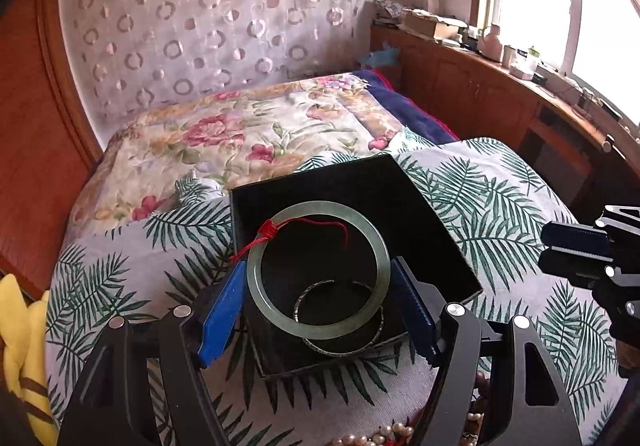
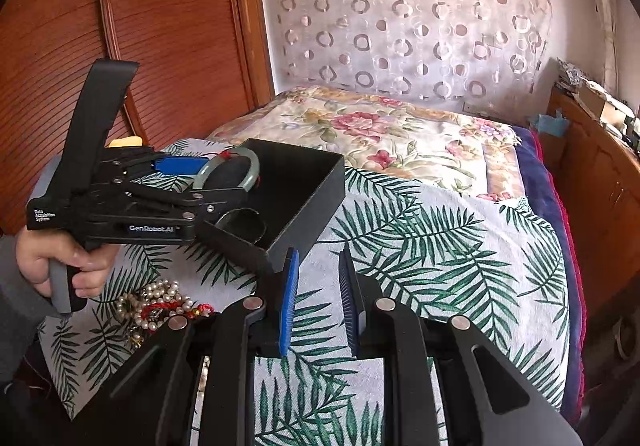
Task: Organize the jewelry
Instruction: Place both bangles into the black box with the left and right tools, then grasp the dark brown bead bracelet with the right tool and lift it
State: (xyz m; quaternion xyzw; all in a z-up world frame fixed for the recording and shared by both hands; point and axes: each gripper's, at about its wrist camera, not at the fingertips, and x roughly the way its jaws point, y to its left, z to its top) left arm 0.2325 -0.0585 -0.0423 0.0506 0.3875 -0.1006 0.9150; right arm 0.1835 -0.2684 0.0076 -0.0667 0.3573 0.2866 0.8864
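Note:
A pale green jade bangle [image 1: 320, 209] with a red cord tied on it hangs over an open black box [image 1: 352, 182]. My left gripper [image 1: 318, 266] is shut on it, one blue pad pressing each side. A silver bracelet [image 1: 338, 351] lies in the box below the bangle. In the right wrist view, a hand [image 2: 60, 258] holds the left gripper [image 2: 216, 186] with the bangle [image 2: 252, 166] at the box [image 2: 308, 186]. My right gripper [image 2: 319, 252] hovers over the palm-leaf cloth beside the box. Its jaws stand a little apart with nothing between them.
A heap of pearl strands and red beaded jewelry [image 2: 160, 302] lies on the palm-leaf cloth [image 2: 420, 266] near the front edge. Behind is a floral quilt [image 2: 380, 134]. A wooden cabinet [image 1: 480, 94] with clutter runs along the right, and a wooden wardrobe [image 2: 160, 26] stands at the left.

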